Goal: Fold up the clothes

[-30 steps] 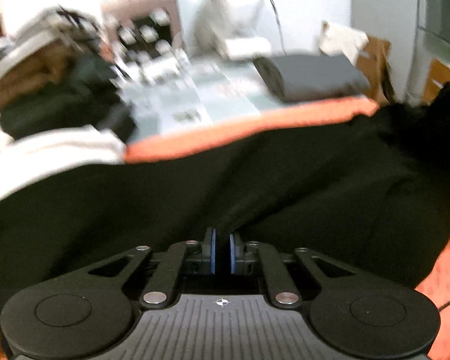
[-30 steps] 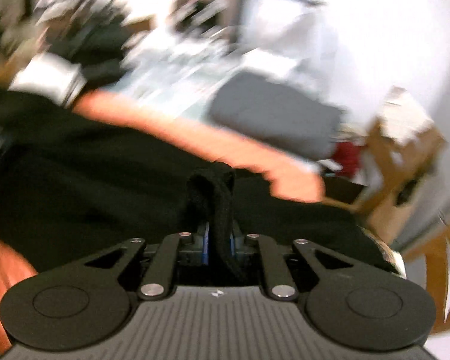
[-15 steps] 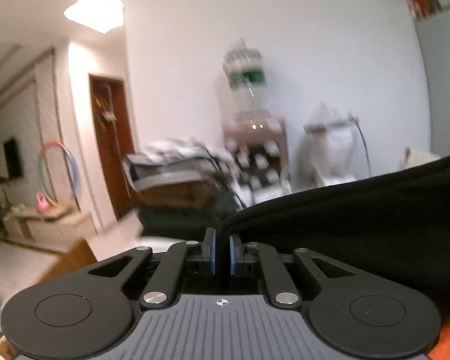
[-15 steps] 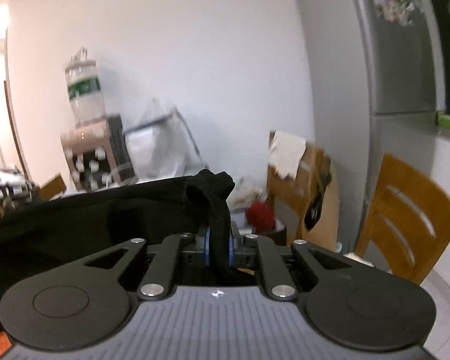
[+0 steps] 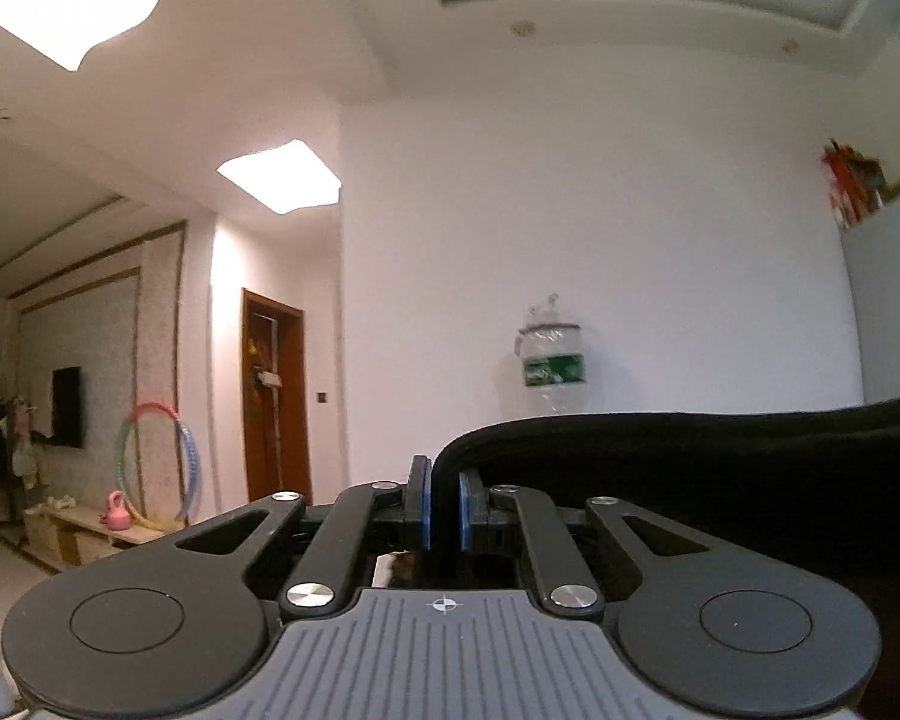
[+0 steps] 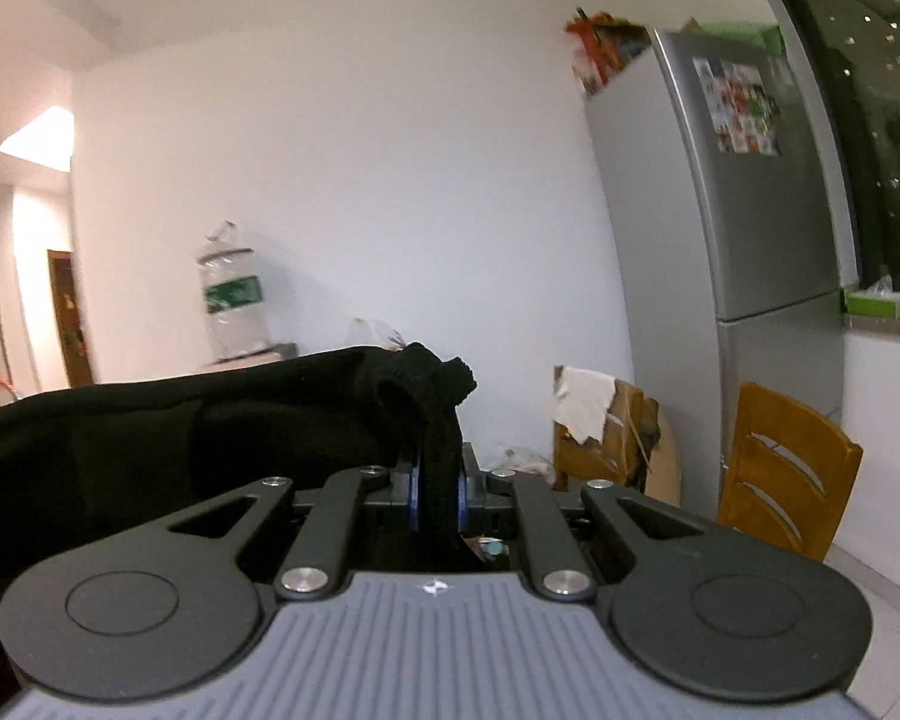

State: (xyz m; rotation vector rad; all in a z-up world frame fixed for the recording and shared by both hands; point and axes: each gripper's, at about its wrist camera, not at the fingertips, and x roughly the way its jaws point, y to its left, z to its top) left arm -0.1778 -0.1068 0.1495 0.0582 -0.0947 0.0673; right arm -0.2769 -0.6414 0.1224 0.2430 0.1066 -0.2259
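Note:
A black garment [image 5: 720, 468] is held up in the air between both grippers. My left gripper [image 5: 444, 510] is shut on its left edge, and the cloth stretches off to the right. In the right wrist view my right gripper [image 6: 438, 501] is shut on a bunched corner of the same black garment [image 6: 180, 426], which stretches off to the left. Both cameras look up at the wall and ceiling; the table and the garment's lower part are hidden.
A water dispenser bottle [image 5: 552, 360] stands against the far wall. A grey fridge [image 6: 744, 276] and wooden chairs [image 6: 780, 474] are at the right. A brown door [image 5: 270, 408] and a hula hoop [image 5: 156, 462] are at the left.
Both grippers have risen and tilted upward with the black garment lifted off the orange-covered table. The table has dropped out of view; wall and ceiling fill the frames.

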